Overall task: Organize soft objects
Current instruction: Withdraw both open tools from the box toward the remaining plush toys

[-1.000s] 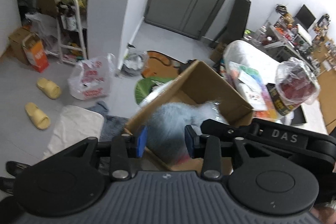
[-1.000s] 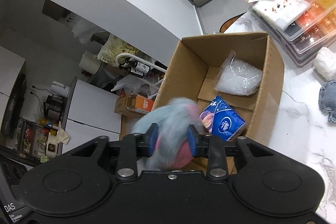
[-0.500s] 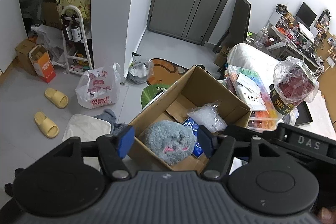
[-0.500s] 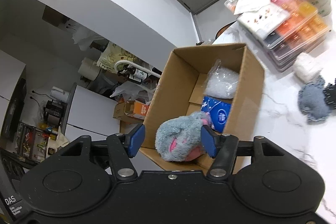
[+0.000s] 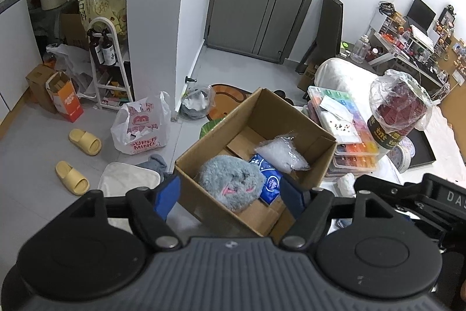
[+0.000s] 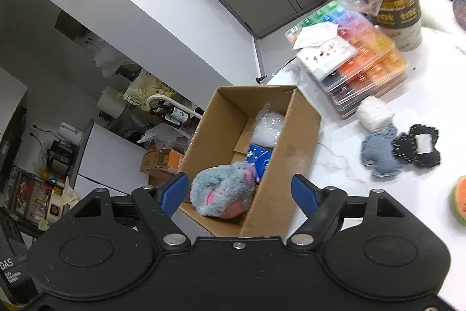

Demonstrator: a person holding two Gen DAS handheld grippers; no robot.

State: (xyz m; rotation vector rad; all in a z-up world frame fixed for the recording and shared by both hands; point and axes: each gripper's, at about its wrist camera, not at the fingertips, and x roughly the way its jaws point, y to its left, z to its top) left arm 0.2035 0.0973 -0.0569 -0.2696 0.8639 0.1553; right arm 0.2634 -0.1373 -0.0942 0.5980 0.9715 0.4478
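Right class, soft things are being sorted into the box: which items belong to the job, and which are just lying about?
Part of the job:
cardboard box
grey plush toy in it
blue tissue pack in it
grey denim toy on the table
white soft lump

Lying about:
bead organiser cases
yellow slippers
shopping bag

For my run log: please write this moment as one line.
plush toy: in cardboard box | left tongs: open, empty | right tongs: open, empty

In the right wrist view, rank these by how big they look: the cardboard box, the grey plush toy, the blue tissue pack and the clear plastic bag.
1. cardboard box, clearly largest.
2. grey plush toy, though it lies nearest the camera.
3. clear plastic bag and blue tissue pack: look similar, and the pack is partly hidden by the toy, so no ranking.
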